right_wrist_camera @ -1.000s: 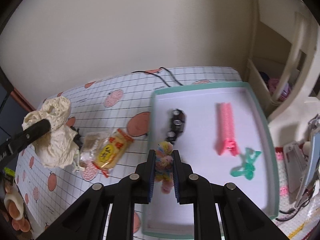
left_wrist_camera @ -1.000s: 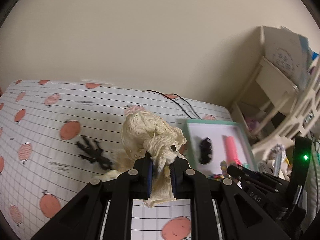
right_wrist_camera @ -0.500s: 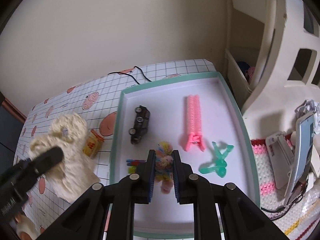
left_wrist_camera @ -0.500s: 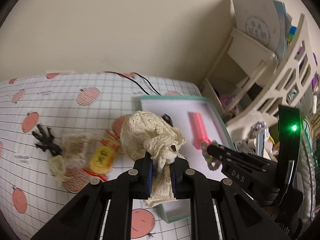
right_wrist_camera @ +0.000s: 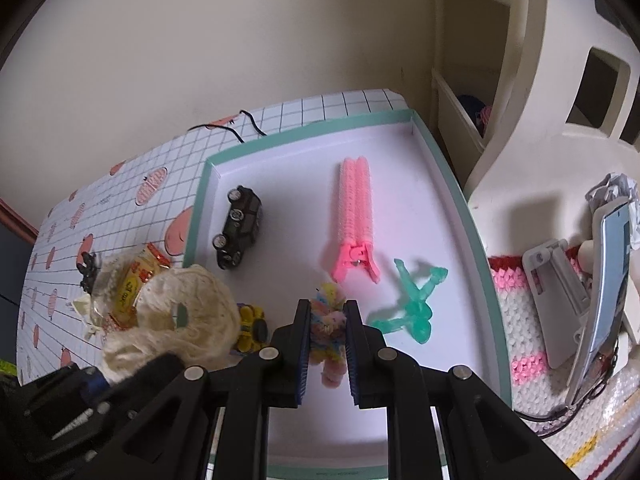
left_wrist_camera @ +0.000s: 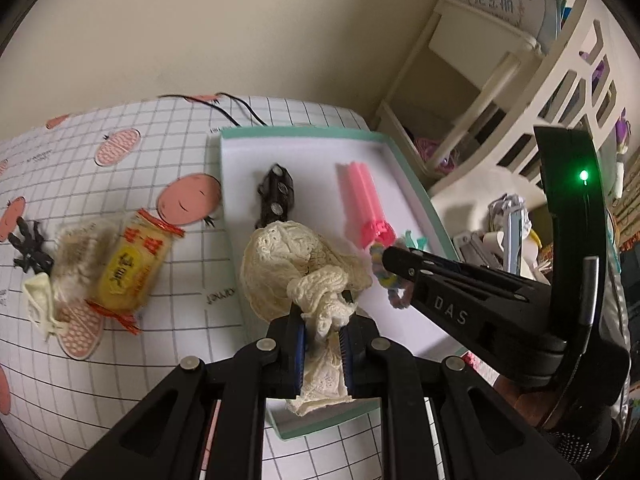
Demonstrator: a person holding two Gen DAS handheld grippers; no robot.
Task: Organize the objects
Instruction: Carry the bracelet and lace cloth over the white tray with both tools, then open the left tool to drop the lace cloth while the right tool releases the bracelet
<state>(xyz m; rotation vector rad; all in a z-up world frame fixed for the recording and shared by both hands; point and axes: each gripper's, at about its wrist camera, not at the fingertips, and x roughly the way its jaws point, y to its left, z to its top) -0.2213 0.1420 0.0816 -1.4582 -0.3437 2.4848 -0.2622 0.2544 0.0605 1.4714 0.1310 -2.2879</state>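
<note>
the left gripper [left_wrist_camera: 323,334] is clamped on a cream lace cloth [left_wrist_camera: 296,268], held over the near left part of the tray [right_wrist_camera: 460,200]. the right gripper [right_wrist_camera: 327,322] is clamped on a pastel fuzzy toy [right_wrist_camera: 329,316], above the tray's middle. in the tray lie a black toy car [right_wrist_camera: 239,226], a pink clip [right_wrist_camera: 355,216], a green figure [right_wrist_camera: 412,304] and a yellow toy [right_wrist_camera: 251,326] just beside the cloth. left of the tray, on the grid-print table [left_wrist_camera: 120,360], are a yellow snack packet [left_wrist_camera: 132,266] and a black spider [left_wrist_camera: 28,246].
</note>
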